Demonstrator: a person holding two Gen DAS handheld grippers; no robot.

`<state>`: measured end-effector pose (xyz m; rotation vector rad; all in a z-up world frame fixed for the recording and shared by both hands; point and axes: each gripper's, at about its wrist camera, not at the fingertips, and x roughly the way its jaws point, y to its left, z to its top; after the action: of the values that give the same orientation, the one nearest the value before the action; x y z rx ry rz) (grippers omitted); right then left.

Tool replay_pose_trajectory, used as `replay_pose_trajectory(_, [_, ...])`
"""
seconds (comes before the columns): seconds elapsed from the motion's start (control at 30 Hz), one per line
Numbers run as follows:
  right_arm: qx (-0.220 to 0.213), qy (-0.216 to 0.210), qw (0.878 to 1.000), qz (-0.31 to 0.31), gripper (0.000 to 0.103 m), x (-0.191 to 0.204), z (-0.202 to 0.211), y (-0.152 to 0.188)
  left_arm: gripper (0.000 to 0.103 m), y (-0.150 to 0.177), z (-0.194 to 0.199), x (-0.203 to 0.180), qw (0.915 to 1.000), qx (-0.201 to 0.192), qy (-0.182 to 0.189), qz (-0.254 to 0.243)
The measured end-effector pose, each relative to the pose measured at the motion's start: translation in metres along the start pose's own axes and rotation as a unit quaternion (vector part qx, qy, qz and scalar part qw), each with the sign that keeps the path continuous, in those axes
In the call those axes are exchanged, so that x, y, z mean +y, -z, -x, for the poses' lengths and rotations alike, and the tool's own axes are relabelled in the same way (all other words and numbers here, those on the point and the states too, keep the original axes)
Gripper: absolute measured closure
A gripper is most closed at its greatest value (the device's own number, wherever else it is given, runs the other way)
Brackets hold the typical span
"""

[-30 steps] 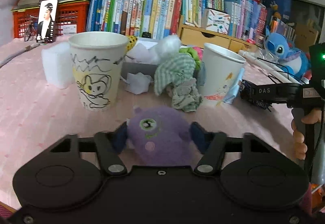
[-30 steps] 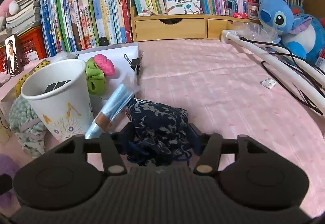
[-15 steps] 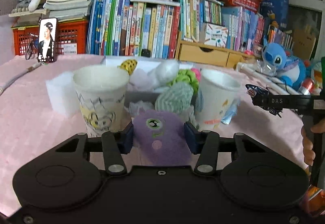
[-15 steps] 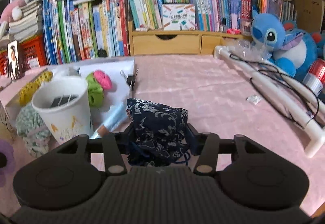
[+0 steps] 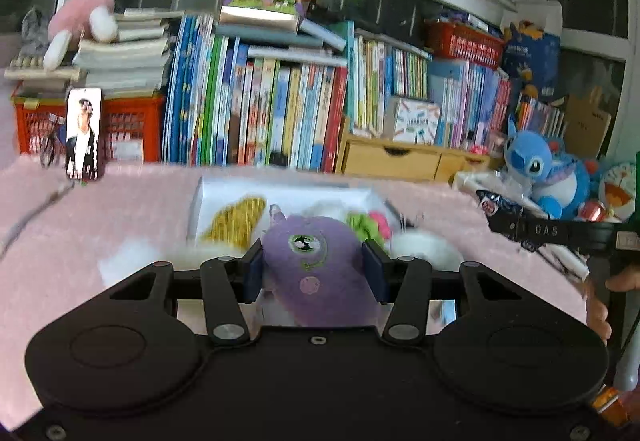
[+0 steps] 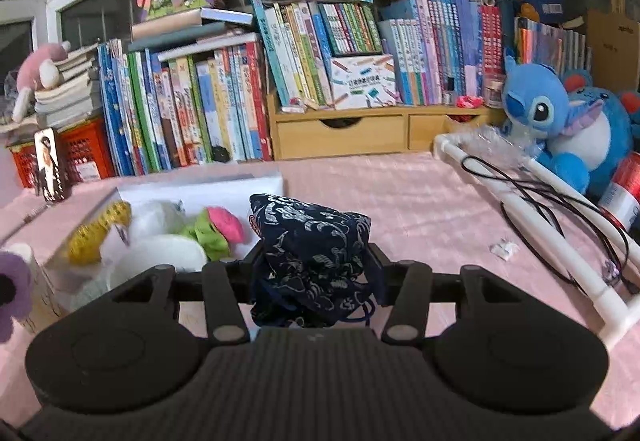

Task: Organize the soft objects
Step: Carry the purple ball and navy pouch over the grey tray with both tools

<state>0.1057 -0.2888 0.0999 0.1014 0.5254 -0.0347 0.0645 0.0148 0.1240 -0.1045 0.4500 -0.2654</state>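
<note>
My left gripper (image 5: 312, 267) is shut on a purple one-eyed plush toy (image 5: 316, 269) and holds it in the air above the pink table. My right gripper (image 6: 316, 265) is shut on a dark blue patterned cloth pouch (image 6: 312, 249), also held above the table. Behind them lies a white tray (image 5: 288, 193) with a yellow scrunchie (image 5: 236, 221), a green and pink soft toy (image 6: 216, 227) and white fluff (image 6: 156, 217). The purple toy's edge shows at the far left of the right wrist view (image 6: 12, 281).
A paper cup rim (image 6: 156, 253) sits below the right gripper's left side. Rows of books (image 5: 256, 105), wooden drawers (image 6: 340, 133) and red baskets line the back. A blue plush (image 6: 560, 121), a white pipe frame (image 6: 540, 209) with black cables and a red can (image 6: 624, 189) lie on the right.
Both grippers have risen with their loads. The cups and the checked cloth have dropped out of the left wrist view, and the white tray now sits just ahead.
</note>
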Motion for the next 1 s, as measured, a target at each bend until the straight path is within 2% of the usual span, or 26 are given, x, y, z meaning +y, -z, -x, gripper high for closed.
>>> replay_pose_trajectory(0.1, [0.003, -0.020, 1.000, 0.003, 0.049, 0.004, -0.006, -0.020, 0.056, -0.029, -0.012, -0.001, 0.9999, -0.003, -0.001, -0.011])
replay_pose_trajectory(0.23, [0.004, -0.046, 0.999, 0.014, 0.049, 0.014, -0.020, -0.046, 0.056, -0.065, -0.041, -0.003, 0.9995, -0.005, -0.020, -0.026])
replay_pose_trajectory(0.33, [0.011, -0.063, 0.998, 0.026, 0.049, 0.024, -0.038, -0.061, 0.056, -0.089, -0.076, -0.003, 0.9991, 0.019, -0.029, -0.025])
replay_pose_trajectory(0.43, [0.030, -0.075, 0.996, 0.036, 0.049, 0.033, -0.062, -0.071, 0.056, -0.106, -0.114, 0.002, 0.9978, 0.060, -0.024, -0.013])
replay_pose_trajectory(0.57, [0.071, -0.083, 0.993, 0.048, 0.049, 0.043, -0.097, -0.077, 0.056, -0.116, -0.166, 0.016, 0.9924, 0.118, -0.027, 0.019])
replay_pose_trajectory(0.7, [0.099, -0.080, 0.991, 0.047, 0.049, 0.047, -0.126, -0.077, 0.056, -0.120, -0.208, 0.026, 0.9864, 0.154, -0.034, 0.044])
replay_pose_trajectory(1.0, [0.140, -0.084, 0.986, 0.039, 0.049, 0.056, -0.175, -0.075, 0.056, -0.108, -0.268, 0.027, 0.9754, 0.210, -0.064, 0.022])
